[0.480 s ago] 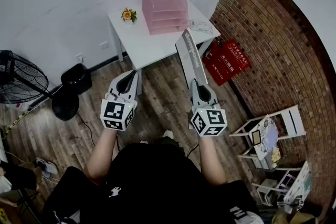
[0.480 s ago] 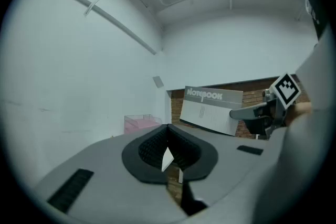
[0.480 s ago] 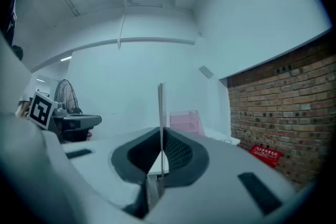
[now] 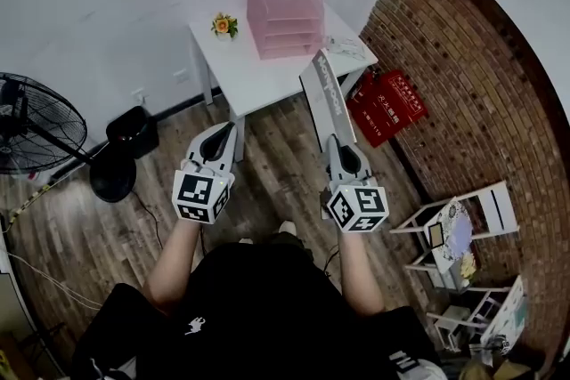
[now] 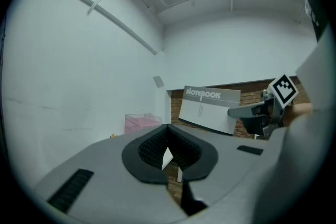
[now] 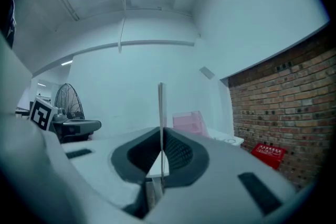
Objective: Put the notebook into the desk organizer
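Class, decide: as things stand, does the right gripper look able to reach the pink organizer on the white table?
Likely yes: the right gripper, shut on the notebook, points toward the organizer, with only bare table between them.

Black fan (image 4: 36,116) left; flowers (image 4: 223,25) on white table (image 4: 249,76); red box (image 4: 385,105) beside brick wall (image 4: 463,76).

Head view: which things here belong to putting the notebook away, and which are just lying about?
In the job: notebook, right gripper holding it, pink desk organizer, white table.
Lying about: flower pot, fan, black bin, red box.
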Motion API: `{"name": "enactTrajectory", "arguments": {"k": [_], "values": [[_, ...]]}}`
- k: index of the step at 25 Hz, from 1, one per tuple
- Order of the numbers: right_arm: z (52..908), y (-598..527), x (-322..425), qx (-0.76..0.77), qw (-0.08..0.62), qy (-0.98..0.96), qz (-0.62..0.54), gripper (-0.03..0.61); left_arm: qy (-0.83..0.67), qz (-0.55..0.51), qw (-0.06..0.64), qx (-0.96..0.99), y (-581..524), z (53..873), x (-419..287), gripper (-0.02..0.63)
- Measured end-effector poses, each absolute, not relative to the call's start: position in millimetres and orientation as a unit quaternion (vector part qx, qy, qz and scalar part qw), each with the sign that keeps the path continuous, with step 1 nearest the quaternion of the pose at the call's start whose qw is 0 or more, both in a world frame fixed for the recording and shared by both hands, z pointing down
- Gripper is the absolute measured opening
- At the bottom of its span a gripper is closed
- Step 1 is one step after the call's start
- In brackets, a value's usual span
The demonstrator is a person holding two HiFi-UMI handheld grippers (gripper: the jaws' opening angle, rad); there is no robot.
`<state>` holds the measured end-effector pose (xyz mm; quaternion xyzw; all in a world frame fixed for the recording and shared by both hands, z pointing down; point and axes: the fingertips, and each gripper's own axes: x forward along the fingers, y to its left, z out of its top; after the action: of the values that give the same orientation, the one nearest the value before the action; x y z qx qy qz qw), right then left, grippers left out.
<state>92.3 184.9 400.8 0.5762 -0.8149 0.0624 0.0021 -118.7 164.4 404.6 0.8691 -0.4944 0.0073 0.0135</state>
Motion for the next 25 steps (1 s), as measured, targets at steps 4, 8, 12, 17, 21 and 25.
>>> {"name": "enactTrajectory", "arguments": {"k": [4, 8, 12, 17, 21, 25], "values": [[403.6, 185.5, 90.9, 0.575, 0.004, -0.816, 0.067, 0.011, -0.497, 0.015, 0.019, 0.867, 168.0, 411.6, -123.6, 0.003], [406.0, 183.3, 88.4, 0.57, 0.009, -0.818, 0.072, 0.011, -0.501, 0.021, 0.021, 0.865, 168.7, 414.4, -126.9, 0.003], [405.4, 172.6, 87.2, 0.564, 0.006, -0.822, 0.073, 0.011, -0.504, 0.029, 0.02, 0.863, 160.4, 416.4, -125.5, 0.003], [413.0, 148.0, 97.0, 0.561, 0.004, -0.824, 0.083, 0.011, -0.508, 0.037, 0.016, 0.86, 140.8, 421.4, -117.0, 0.003], [419.2, 128.4, 108.0, 0.557, 0.005, -0.826, 0.089, 0.011, -0.51, 0.038, 0.021, 0.859, 123.6, 424.9, -106.7, 0.003], [428.7, 102.6, 119.1, 0.553, 0.006, -0.827, 0.098, 0.011, -0.515, 0.05, 0.02, 0.855, 97.7, 431.8, -95.3, 0.003]]}}
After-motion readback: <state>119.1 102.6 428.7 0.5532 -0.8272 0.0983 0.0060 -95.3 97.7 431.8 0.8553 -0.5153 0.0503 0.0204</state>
